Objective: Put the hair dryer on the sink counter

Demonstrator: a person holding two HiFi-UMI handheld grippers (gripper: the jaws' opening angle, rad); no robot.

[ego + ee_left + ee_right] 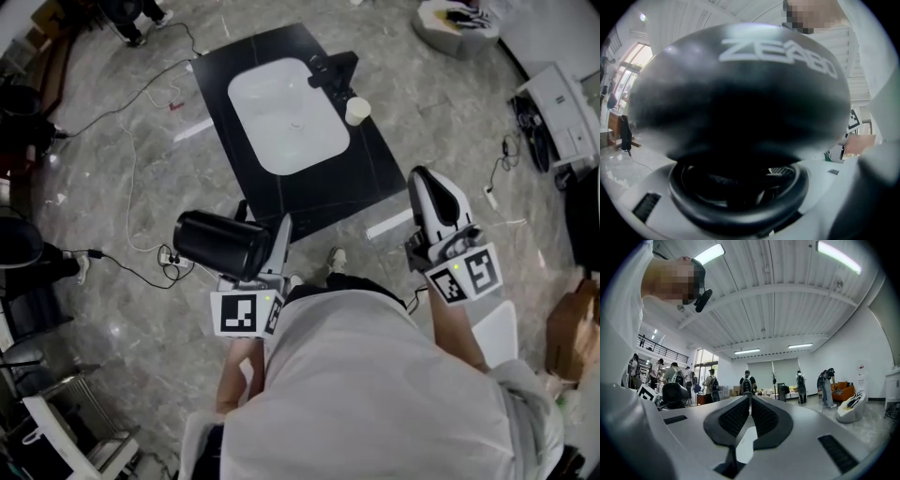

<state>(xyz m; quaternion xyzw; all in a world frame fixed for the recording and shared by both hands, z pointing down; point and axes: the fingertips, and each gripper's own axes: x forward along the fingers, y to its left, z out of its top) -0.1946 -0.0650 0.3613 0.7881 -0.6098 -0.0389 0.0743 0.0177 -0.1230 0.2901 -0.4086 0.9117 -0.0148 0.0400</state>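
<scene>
White cup (pixel 357 111), power strip (pixel 169 255), cardboard box (pixel 569 330)

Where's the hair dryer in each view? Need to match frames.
Head view: hair dryer left of centre, held in the left gripper, not yet over the sink counter.
Left gripper view: fills most of the picture, close up.
Right gripper view: small and dark, mid-left.
Shared landmark: the person's white shirt.
</scene>
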